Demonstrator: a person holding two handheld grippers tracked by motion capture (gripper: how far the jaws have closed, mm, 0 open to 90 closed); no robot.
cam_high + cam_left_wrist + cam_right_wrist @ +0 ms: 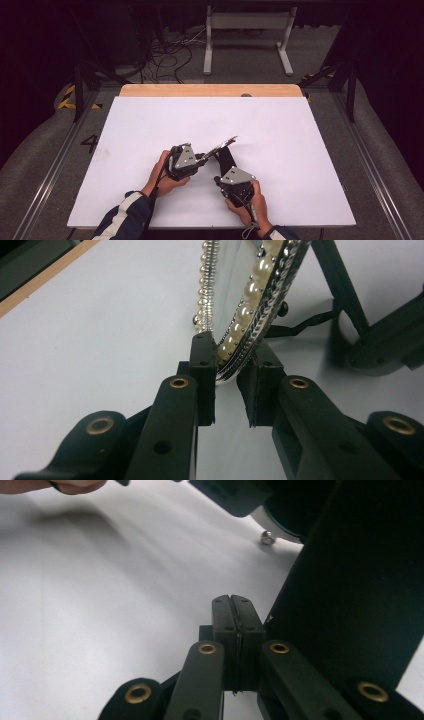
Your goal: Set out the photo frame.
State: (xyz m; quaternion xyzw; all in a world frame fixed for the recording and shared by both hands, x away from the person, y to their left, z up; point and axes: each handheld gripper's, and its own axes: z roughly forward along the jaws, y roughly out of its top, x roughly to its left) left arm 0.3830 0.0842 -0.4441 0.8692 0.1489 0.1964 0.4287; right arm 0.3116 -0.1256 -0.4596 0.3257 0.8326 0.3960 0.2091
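A small mirror frame (223, 143) with a silver rim and a row of pearls is tilted above the white table top (280, 135), its black back leg (226, 159) reaching down to the table. My left gripper (203, 158) is shut on the frame's lower edge; in the left gripper view the pearl-edged frame (248, 300) sits between the pads of my left gripper (227, 360). My right gripper (222, 174) stands at the foot of the leg. In the right gripper view, my right gripper (233, 602) has its pads pressed together with nothing between them, just left of the black leg (350, 580).
A wooden strip (210, 90) runs along the table's far edge. Behind it on the floor stand a white metal stand (247, 30) and loose cables (165, 55). A hand (75, 485) shows at the top left of the right gripper view.
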